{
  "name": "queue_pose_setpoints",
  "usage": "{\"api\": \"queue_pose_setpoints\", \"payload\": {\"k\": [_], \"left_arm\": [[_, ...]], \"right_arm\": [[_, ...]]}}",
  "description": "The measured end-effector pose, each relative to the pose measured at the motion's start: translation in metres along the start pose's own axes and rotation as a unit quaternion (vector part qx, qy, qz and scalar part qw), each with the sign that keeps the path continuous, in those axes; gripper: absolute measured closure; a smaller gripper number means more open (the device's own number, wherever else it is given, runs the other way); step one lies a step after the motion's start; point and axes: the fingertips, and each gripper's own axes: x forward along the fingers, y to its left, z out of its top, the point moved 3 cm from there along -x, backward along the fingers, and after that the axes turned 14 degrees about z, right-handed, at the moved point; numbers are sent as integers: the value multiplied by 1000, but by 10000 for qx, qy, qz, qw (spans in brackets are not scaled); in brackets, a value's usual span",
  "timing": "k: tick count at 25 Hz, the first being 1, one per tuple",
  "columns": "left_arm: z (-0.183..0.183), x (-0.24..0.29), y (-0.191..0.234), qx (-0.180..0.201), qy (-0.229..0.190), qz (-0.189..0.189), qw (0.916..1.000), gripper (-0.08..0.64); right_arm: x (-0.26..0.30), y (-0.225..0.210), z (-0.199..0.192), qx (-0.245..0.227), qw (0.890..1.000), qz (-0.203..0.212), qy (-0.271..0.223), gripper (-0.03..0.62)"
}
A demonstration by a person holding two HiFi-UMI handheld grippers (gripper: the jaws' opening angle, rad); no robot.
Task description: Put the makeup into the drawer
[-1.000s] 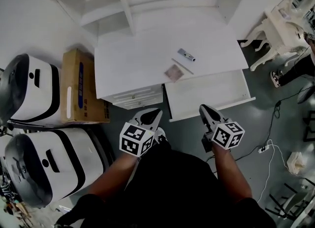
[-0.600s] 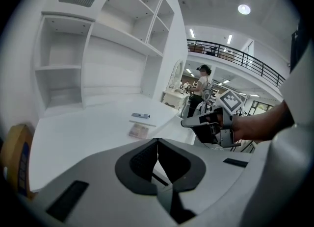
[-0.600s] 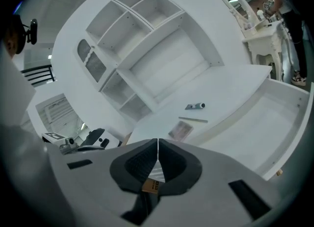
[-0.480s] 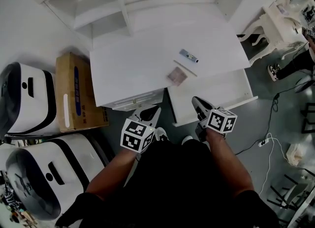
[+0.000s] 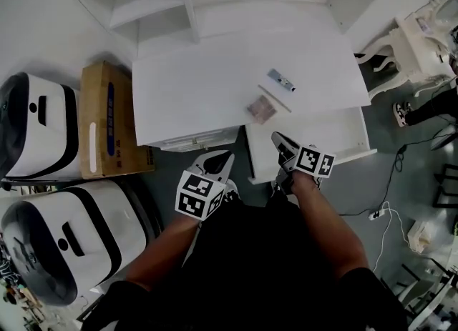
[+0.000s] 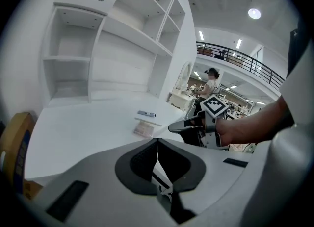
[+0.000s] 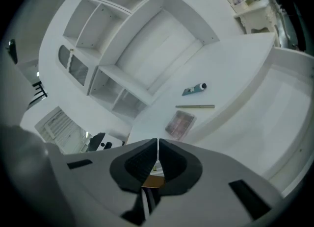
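The right gripper (image 5: 278, 140) has come in from the side and dropped a bit. Now its tip is over the near left corner of the open drawer (image 5: 336, 133), just below the front edge of the white desk (image 5: 215, 86). Its jaws are pressed tight together and hold nothing. The left gripper (image 5: 225, 158) has barely moved. It sits in front of the closed drawer, and its jaws are also tight together and empty. None of the makeup is in the drawer yet. The little palette (image 5: 262, 110), the thin stick (image 5: 274, 99) and the small tube (image 5: 281, 81) all lie on the desk top, close to its front edge, right above the drawer. So the right gripper looks ready to reach up for the palette, the closest one, but it must open its jaws first. The desk top is mostly bare, so there is lots of room. The drawer is empty and wide. The desk edge and the drawer's front rim are the spots to watch.
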Motion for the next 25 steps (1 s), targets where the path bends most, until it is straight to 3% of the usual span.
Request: {"api": "queue_pose_setpoints", "payload": {"k": [10,14,18,25], "left_arm": [[-2,14,-14,-369,168,420,9983,549],[0,11,-18,-403,204,619,9971,549],[1,4,-17,-469,242,841,9951,549],[-11,-12,-21,-618,400,1142,9907,549]], "right_arm": [[36,-58,-7,1207,9923,163,224,559],[50,-73,-9,1600,9864,363,136,495],[58,-82,-10,1977,9786,569,-24,483],[76,-80,-12,2223,9715,822,55,477]]}}
